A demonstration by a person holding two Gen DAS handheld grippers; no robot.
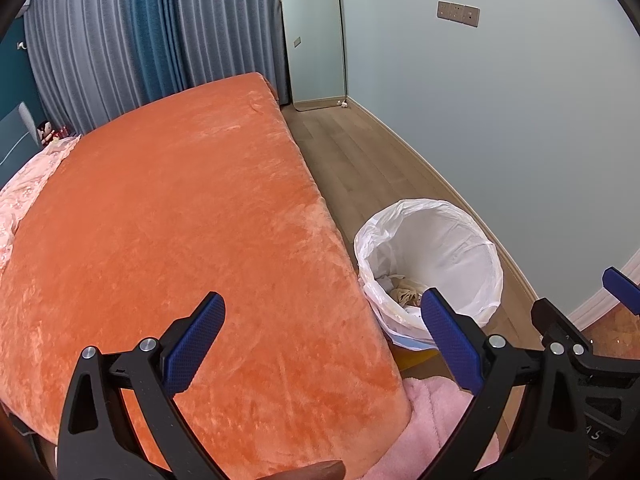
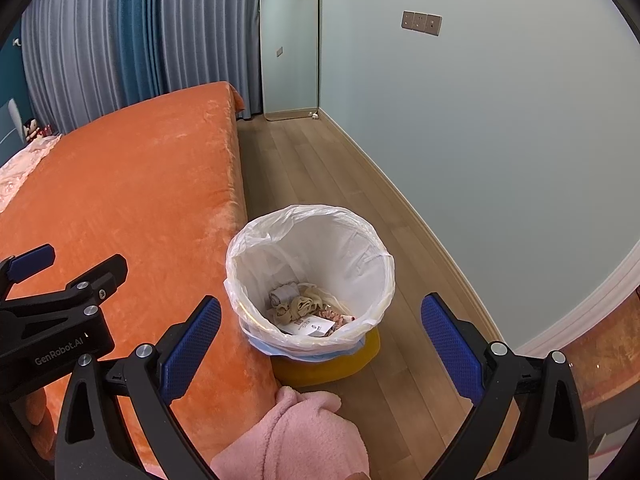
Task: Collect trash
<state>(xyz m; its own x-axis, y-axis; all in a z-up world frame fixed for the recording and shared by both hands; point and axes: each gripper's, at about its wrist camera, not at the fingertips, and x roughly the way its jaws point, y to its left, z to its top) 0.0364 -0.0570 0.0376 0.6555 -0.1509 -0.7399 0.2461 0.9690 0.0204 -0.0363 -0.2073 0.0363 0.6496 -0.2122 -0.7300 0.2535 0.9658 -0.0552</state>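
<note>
A yellow trash bin with a white plastic liner (image 2: 312,240) (image 1: 432,236) stands on the wooden floor beside the bed. Inside it lie crumpled beige and grey rags and a white paper slip (image 2: 308,312). My right gripper (image 2: 320,332) hovers over the bin, open, with nothing between its blue pads. My left gripper (image 1: 322,334) is open and empty above the bed's near corner, left of the bin. In the right wrist view the left gripper (image 2: 60,276) shows at the left edge. In the left wrist view the right gripper (image 1: 580,320) shows at the far right.
A bed with an orange plush cover (image 1: 180,220) fills the left. A pink fluffy cloth (image 2: 296,436) lies on the floor near the bin. A standing mirror (image 2: 290,44) leans in the far corner beside blue-grey curtains (image 1: 140,40). A pale wall (image 2: 500,140) runs along the right.
</note>
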